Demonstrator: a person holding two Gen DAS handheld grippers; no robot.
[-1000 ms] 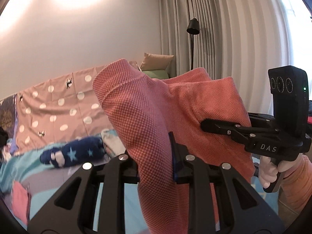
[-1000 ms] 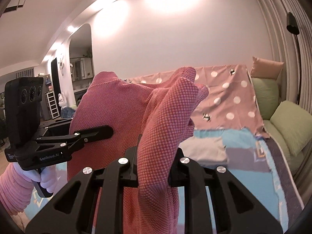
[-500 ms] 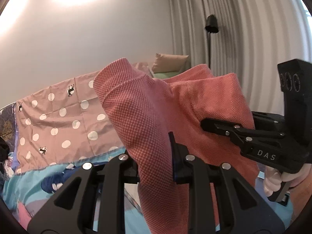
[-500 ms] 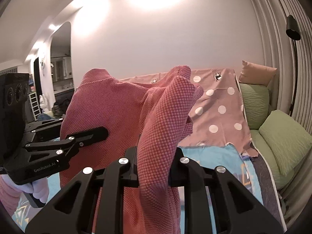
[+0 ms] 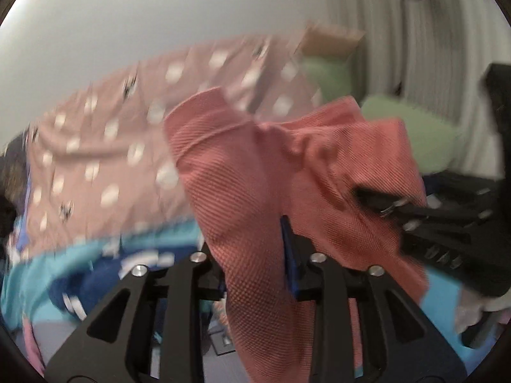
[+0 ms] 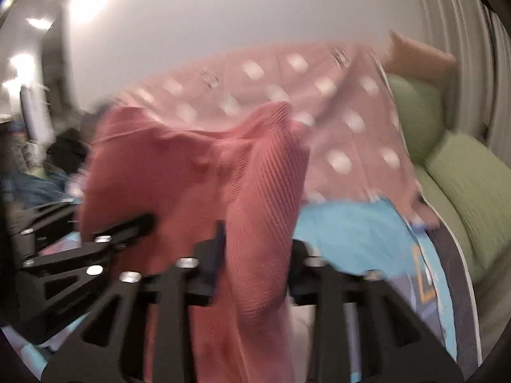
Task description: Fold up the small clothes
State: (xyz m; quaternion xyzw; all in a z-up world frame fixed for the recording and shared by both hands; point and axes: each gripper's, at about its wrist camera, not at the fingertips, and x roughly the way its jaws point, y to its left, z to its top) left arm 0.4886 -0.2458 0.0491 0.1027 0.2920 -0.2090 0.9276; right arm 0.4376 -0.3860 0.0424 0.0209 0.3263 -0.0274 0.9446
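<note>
A pink waffle-knit garment [image 5: 255, 175] hangs stretched between my two grippers above the blue blanket. In the left wrist view my left gripper [image 5: 254, 255] has a bunched edge of it between its fingers. Its jaws are opening, and the blue pad [image 5: 289, 255] still touches the cloth. My right gripper [image 5: 361, 196] reaches into the cloth from the right. In the right wrist view the garment [image 6: 179, 175] drapes over my right gripper [image 6: 255, 249]. Those jaws are opening too, with the fold loose between them. My left gripper [image 6: 143, 221] shows at the left. Both views are blurred.
A pink polka-dot cover [image 5: 111, 159] lies over the sofa back. Green cushions [image 6: 472, 185] sit at the right, with a tan one [image 6: 418, 54] behind. A blue blanket [image 6: 351, 229] covers the seat, with a navy garment [image 5: 95, 274] at the left. Curtains [image 5: 431, 48] hang at the right.
Both grippers have swung forward and down toward the sofa, carrying the garment. Both pairs of jaws stand wider than before, the right one more clearly. The picture has gone blurry.
</note>
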